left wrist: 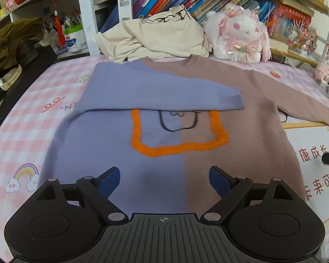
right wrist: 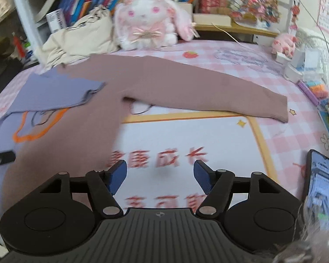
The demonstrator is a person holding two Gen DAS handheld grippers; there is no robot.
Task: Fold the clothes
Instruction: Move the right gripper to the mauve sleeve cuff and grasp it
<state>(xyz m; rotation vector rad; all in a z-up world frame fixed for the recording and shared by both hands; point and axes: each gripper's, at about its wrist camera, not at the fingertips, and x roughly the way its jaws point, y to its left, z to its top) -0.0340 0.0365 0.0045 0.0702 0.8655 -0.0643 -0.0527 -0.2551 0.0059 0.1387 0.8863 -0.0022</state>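
Two-tone fuzzy sweater [left wrist: 241,114] — one sleeve [left wrist: 155,89] folded

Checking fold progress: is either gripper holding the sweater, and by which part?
Neither. The left gripper and right gripper are both open and empty above the sweater.

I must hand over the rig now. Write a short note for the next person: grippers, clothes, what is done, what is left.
Left gripper: open, empty, above the sweater hem.
Right gripper: open, empty, above the mat, right of the sweater.
Sweater lies flat, front up. Blue sleeve is folded across the chest. Brown sleeve is not yet folded.
Left: fold the brown sleeve, then the body. Beige garment waits unfolded behind.
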